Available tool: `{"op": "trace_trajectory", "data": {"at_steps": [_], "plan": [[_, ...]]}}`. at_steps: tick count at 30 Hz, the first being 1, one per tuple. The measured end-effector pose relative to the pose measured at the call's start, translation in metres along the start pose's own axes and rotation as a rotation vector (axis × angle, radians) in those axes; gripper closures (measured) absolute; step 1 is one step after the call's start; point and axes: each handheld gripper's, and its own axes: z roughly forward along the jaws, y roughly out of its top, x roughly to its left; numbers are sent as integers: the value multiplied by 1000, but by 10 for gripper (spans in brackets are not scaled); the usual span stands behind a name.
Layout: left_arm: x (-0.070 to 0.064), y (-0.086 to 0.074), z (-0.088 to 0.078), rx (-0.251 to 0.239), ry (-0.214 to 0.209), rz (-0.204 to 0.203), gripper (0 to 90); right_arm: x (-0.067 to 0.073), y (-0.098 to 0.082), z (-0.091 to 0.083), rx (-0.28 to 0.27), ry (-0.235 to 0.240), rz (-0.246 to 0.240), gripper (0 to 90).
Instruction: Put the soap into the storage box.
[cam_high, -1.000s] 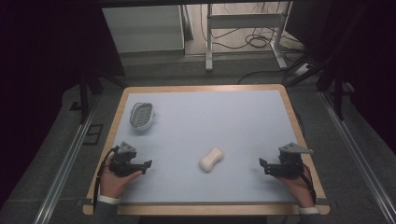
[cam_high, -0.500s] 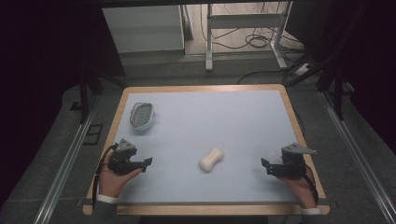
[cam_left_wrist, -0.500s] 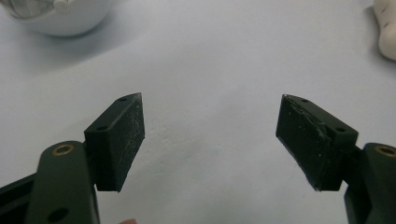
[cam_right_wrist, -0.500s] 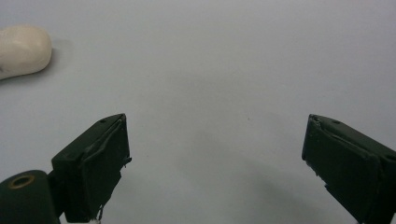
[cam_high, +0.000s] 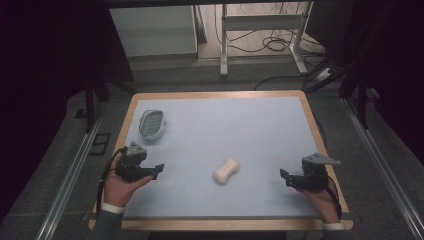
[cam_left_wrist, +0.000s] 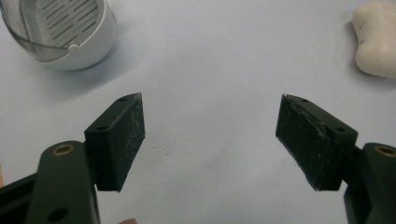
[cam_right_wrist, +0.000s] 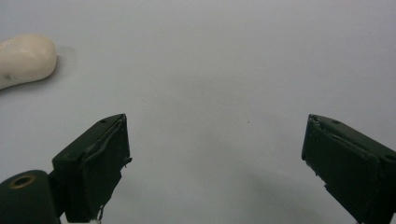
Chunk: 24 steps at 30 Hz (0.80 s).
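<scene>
A cream, peanut-shaped bar of soap (cam_high: 226, 171) lies on the pale blue table top, a little below its middle. It shows at the upper right of the left gripper view (cam_left_wrist: 376, 39) and at the upper left of the right gripper view (cam_right_wrist: 23, 59). A white soap dish with a slotted insert (cam_high: 152, 124) sits at the table's left; the left gripper view has it at the upper left (cam_left_wrist: 63, 32). My left gripper (cam_high: 159, 168) rests open at the front left, jaws wide apart, nothing between them. My right gripper (cam_high: 283, 176) is open at the front right, empty too.
The table has a wooden rim (cam_high: 215, 94). Beyond its far edge a white cabinet (cam_high: 152, 30), metal table legs (cam_high: 223, 42) and cables (cam_high: 272, 42) stand on the floor. Metal rails (cam_high: 70, 175) run along both sides of the table.
The right gripper has drifted slightly toward the table's front right. The left gripper, the soap and the dish stay where they were.
</scene>
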Motion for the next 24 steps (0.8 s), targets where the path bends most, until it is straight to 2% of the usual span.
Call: {"op": "trace_trajectory", "data": {"at_steps": [7,17,21,24], "plan": [[-10,12,0,30,-17,30,249,0,0,0,4,-1,-6,79],[-33,35,3,78,-48,105,243,3,0,2,3,-3,-12,79],[-38,41,7,95,-41,99,244,3,0,2,3,-6,-15,79],[-42,45,12,102,-52,105,244,1,-1,2,6,-8,-14,79]]}}
